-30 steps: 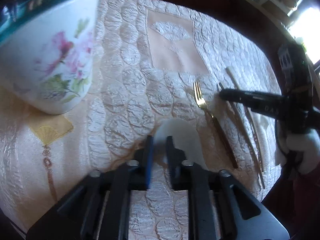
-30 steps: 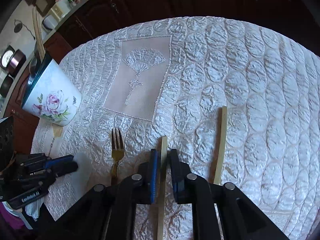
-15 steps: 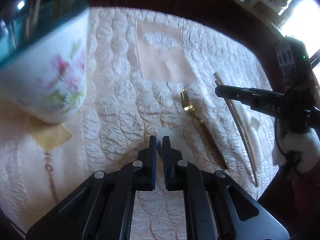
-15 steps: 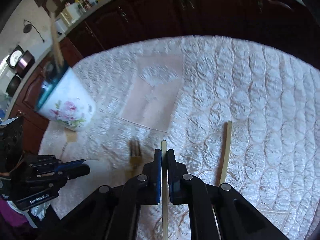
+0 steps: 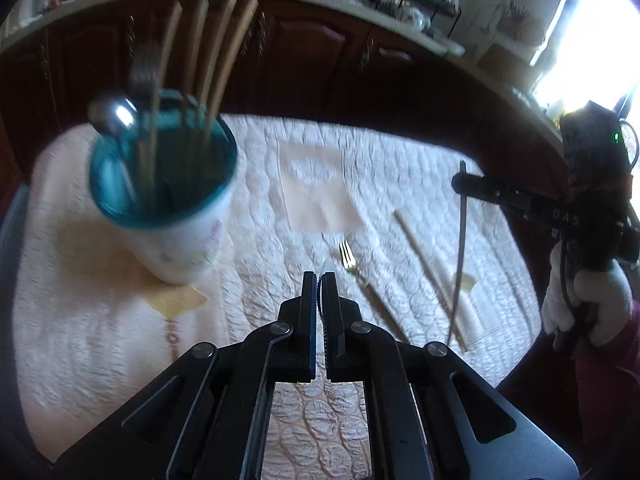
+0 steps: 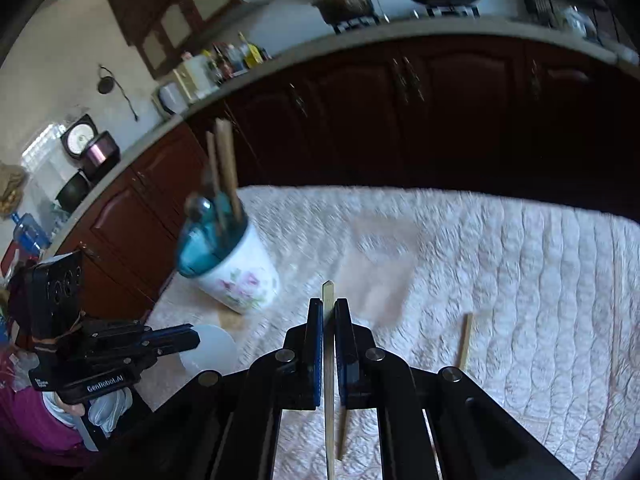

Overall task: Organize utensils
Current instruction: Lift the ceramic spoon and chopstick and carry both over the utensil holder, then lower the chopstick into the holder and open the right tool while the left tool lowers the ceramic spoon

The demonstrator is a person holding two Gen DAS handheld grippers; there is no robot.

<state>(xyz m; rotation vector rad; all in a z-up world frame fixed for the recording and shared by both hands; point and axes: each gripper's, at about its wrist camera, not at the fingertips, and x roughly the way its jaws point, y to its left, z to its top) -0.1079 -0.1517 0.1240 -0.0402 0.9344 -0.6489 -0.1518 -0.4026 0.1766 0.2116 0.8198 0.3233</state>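
Several utensils already stand in the floral cup (image 5: 168, 216) near the left edge of the surface (image 5: 100, 360): a few wooden sticks and a spoon rise above its teal rim. That part of the job looks done. Left to sort are a gold fork (image 5: 352, 268) lying on the quilted cloth near the middle, and to its right one chopstick (image 5: 424, 272) flat on the cloth, toward the right edge.

The left gripper (image 5: 320, 280) has its jaws shut on a white spoon (image 6: 208, 348), seen edge-on as a thin pale sliver between the pads; from the right wrist view its broad white bowl shows just past the tips, clear of the cloth. The right gripper (image 6: 329, 306) has its jaws closed on another chopstick (image 6: 329, 360), whose tip pokes out just beyond them while the rest hangs down below. Both held pieces are off the surface, and by my reading both are bound for the cup, which stands well apart from either gripper.
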